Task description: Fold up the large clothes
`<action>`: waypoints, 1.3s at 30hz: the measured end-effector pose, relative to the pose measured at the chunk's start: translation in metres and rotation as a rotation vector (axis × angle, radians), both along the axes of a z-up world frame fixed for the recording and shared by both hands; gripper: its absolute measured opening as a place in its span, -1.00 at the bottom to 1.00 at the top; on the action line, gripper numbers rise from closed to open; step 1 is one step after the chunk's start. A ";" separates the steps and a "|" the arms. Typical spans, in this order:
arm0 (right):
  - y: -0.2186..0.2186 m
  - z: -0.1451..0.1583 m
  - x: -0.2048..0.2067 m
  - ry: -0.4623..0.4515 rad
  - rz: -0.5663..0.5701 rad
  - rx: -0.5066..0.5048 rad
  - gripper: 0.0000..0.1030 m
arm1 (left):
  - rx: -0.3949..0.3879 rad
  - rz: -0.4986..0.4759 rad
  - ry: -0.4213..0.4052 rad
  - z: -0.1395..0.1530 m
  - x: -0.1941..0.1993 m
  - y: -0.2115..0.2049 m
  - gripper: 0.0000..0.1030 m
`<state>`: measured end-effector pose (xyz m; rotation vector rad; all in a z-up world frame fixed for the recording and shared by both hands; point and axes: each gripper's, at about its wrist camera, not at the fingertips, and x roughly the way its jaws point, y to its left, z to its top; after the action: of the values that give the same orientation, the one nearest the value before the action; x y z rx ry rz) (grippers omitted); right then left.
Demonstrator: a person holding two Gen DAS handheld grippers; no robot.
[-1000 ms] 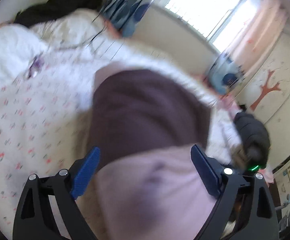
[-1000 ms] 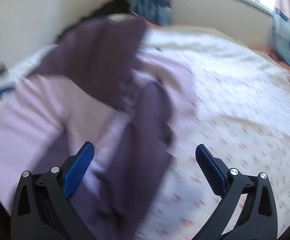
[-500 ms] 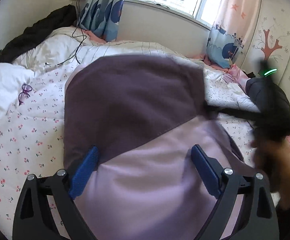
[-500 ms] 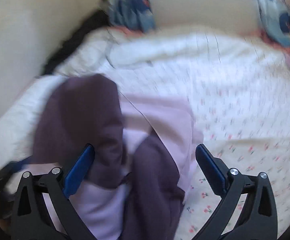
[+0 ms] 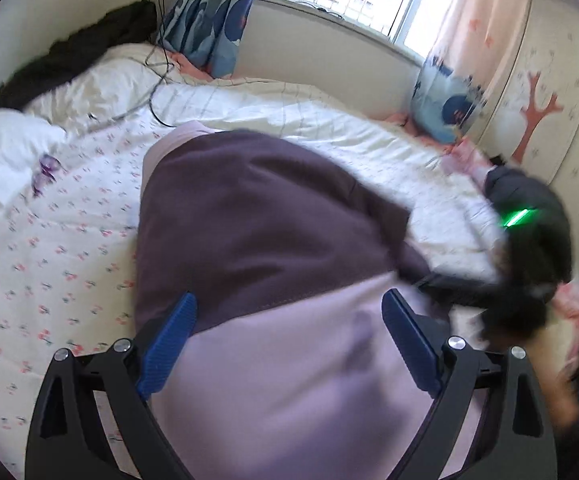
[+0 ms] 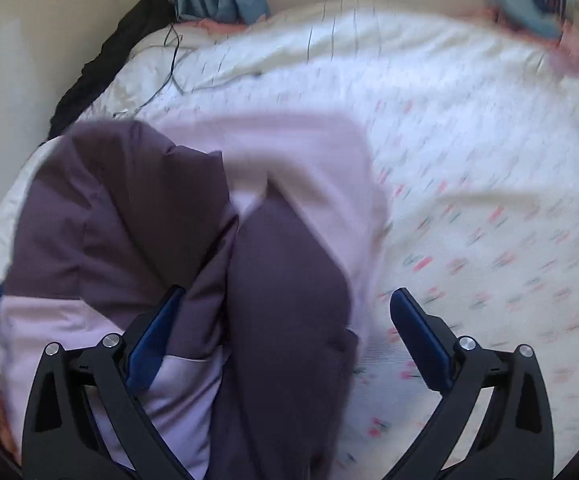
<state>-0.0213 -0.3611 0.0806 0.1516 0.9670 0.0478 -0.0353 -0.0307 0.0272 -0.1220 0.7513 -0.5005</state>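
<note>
A large garment in dark purple and pale lilac (image 5: 265, 240) lies on the floral bedsheet (image 5: 49, 248). My left gripper (image 5: 289, 340) is open, its blue pads wide apart over the garment's lilac part. The garment also shows in the right wrist view (image 6: 193, 248), bunched with a dark purple fold in the middle. My right gripper (image 6: 285, 340) is open over that fold, its left finger above cloth, its right finger above bare sheet. The other gripper with a green light (image 5: 517, 216) shows at the garment's right edge.
Dark clothing (image 5: 77, 52) lies at the head of the bed by the wall. A cable (image 5: 157, 80) trails over the white quilt. Purple glasses (image 5: 45, 168) lie on the sheet at left. Curtains (image 5: 209, 12) and a window stand behind the bed.
The garment has been swung and laid down on the bed. The right view shows it spreading lower and wider; both views still blur from motion. Both grippers stay open.
</note>
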 end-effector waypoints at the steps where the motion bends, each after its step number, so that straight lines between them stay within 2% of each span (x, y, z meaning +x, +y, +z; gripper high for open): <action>1: 0.006 0.020 -0.011 -0.054 -0.002 -0.022 0.88 | 0.021 0.008 -0.004 -0.002 0.000 -0.001 0.78; 3: 0.017 0.052 -0.039 -0.181 0.024 -0.006 0.88 | 0.036 0.018 -0.003 -0.003 0.002 0.002 0.79; 4: 0.024 0.056 -0.049 -0.210 0.037 -0.016 0.88 | 0.027 0.019 0.000 -0.003 0.002 0.003 0.79; 6: 0.046 0.037 -0.062 -0.165 0.061 -0.162 0.88 | 0.021 0.016 0.002 -0.002 0.002 0.004 0.81; 7: 0.054 0.011 -0.066 -0.130 0.076 -0.232 0.88 | 0.026 0.012 0.000 -0.001 0.001 0.003 0.81; 8: 0.051 -0.005 -0.072 -0.133 0.067 -0.225 0.88 | 0.028 -0.004 -0.003 -0.001 -0.001 0.001 0.81; 9: 0.038 -0.026 -0.075 -0.117 0.037 -0.146 0.88 | 0.032 -0.026 -0.017 0.000 -0.004 -0.004 0.81; 10: 0.026 -0.034 -0.075 -0.084 0.022 -0.080 0.88 | 0.046 -0.031 -0.030 0.001 -0.007 -0.008 0.81; 11: 0.017 -0.034 -0.074 -0.057 0.017 -0.043 0.88 | 0.075 -0.030 -0.044 0.000 -0.009 -0.012 0.83; 13: 0.013 -0.027 -0.070 -0.036 0.035 -0.062 0.88 | 0.108 -0.027 -0.054 -0.001 -0.011 -0.016 0.83; 15: 0.009 -0.014 -0.073 -0.024 0.024 -0.084 0.88 | 0.103 -0.018 -0.054 -0.001 -0.011 -0.014 0.83; 19: 0.014 0.022 -0.096 -0.106 0.003 -0.084 0.88 | 0.091 0.005 -0.044 -0.002 -0.008 -0.008 0.83; 20: 0.019 0.025 -0.104 -0.108 0.016 -0.100 0.88 | 0.088 0.005 -0.042 -0.001 -0.007 -0.008 0.83; 21: 0.027 0.013 -0.108 -0.074 0.037 -0.146 0.88 | 0.086 0.003 -0.041 -0.001 -0.007 -0.008 0.83; 23: 0.027 -0.006 -0.110 -0.037 0.045 -0.165 0.88 | 0.093 -0.018 -0.054 -0.001 -0.011 -0.013 0.84; 26: 0.008 -0.015 -0.105 0.022 0.018 -0.058 0.88 | 0.145 -0.023 -0.092 -0.001 -0.019 -0.023 0.85; 29: -0.007 0.007 -0.106 0.006 -0.045 0.054 0.88 | 0.158 -0.016 -0.104 -0.001 -0.020 -0.023 0.85; 31: -0.008 0.030 -0.110 -0.067 -0.068 0.101 0.88 | 0.146 -0.015 -0.099 0.000 -0.019 -0.021 0.85; 34: 0.008 0.073 -0.109 -0.224 -0.037 0.185 0.88 | 0.156 -0.015 -0.106 0.001 -0.019 -0.021 0.85; 36: 0.017 0.091 -0.101 -0.307 0.006 0.311 0.88 | 0.159 -0.015 -0.110 0.001 -0.019 -0.021 0.85; 37: 0.020 0.097 -0.093 -0.336 0.016 0.367 0.88 | 0.158 -0.014 -0.110 0.001 -0.019 -0.020 0.85; 39: 0.031 0.098 -0.074 -0.369 0.027 0.413 0.88 | 0.156 -0.013 -0.109 0.001 -0.019 -0.020 0.86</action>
<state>-0.0958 -0.3302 0.1784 0.4930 0.5808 0.2919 -0.0542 -0.0505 0.0284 0.0553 0.6824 -0.4555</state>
